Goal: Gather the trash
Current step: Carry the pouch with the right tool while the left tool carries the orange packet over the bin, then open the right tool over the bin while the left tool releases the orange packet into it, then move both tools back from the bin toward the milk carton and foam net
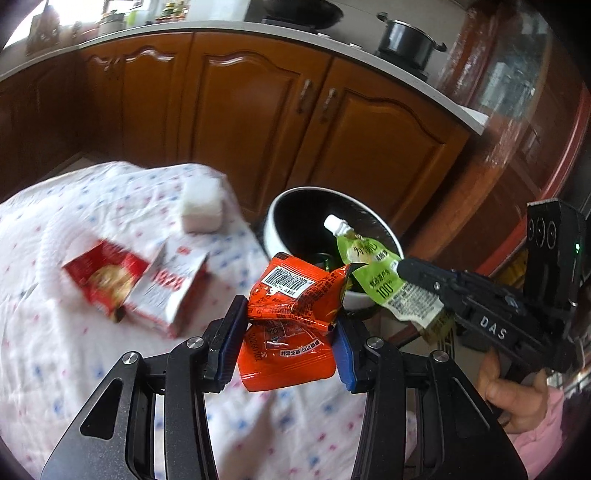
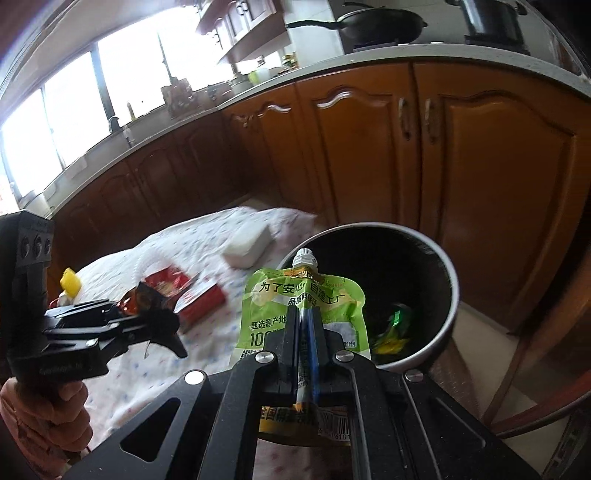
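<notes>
My left gripper (image 1: 290, 332) is shut on an orange snack wrapper (image 1: 291, 325) and holds it above the table's right edge, close to the round white trash bin (image 1: 271, 221) with a black liner. My right gripper (image 2: 304, 314) is shut on a green spouted drink pouch (image 2: 280, 295) and holds it upright just left of the bin (image 2: 443, 332). The pouch also shows in the left wrist view (image 1: 384, 284), at the bin's rim. Some green and yellow trash (image 2: 395, 328) lies inside the bin. A red packet (image 1: 107, 277) and a red-and-white carton (image 1: 170, 291) lie on the table.
The table has a white flowered cloth (image 1: 74, 369). A white block (image 1: 203, 206) sits near its far edge, and a yellow object (image 2: 70, 282) at its left. Brown kitchen cabinets (image 1: 258, 110) stand behind, with a pot (image 1: 406, 37) and a wok (image 2: 380, 24) on the counter.
</notes>
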`<state>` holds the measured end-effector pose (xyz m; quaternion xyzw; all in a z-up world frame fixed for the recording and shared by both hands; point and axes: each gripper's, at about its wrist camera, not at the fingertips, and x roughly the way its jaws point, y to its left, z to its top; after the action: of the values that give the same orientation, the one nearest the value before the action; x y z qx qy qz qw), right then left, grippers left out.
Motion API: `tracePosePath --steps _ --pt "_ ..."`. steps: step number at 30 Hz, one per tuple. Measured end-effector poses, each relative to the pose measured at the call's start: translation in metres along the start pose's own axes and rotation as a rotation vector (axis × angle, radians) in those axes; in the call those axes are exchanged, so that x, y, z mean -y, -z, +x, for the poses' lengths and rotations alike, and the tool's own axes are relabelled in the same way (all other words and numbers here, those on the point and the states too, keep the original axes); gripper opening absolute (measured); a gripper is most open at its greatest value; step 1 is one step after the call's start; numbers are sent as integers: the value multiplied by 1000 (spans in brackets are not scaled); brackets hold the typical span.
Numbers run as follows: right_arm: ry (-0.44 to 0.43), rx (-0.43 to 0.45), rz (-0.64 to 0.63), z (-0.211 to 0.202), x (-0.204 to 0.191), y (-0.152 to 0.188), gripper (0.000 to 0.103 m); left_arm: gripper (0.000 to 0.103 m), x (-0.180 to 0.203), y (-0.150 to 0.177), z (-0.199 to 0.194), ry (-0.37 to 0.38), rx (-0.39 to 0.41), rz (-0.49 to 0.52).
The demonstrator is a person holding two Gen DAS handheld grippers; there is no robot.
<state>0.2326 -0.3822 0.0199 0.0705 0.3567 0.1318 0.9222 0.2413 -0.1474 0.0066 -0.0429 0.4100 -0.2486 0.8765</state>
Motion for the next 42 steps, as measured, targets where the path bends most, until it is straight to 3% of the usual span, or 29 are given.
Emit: tracePosePath --steps 13,34,38,40,42 --pt "57 -6 41 17 49 -17 4 42 41 -40 55 5 -47 108" --pt "67 -97 52 58 74 -22 6 44 61 -55 119 -16 -157 140" --pt "64 -80 87 57 80 -24 14 53 63 -57 123 -14 -163 143" --pt "60 -67 110 53 83 -25 25 68 64 -58 124 -19 -161 135" --pt "55 -53 129 49 84 -24 33 69 62 -57 119 -19 -151 126"
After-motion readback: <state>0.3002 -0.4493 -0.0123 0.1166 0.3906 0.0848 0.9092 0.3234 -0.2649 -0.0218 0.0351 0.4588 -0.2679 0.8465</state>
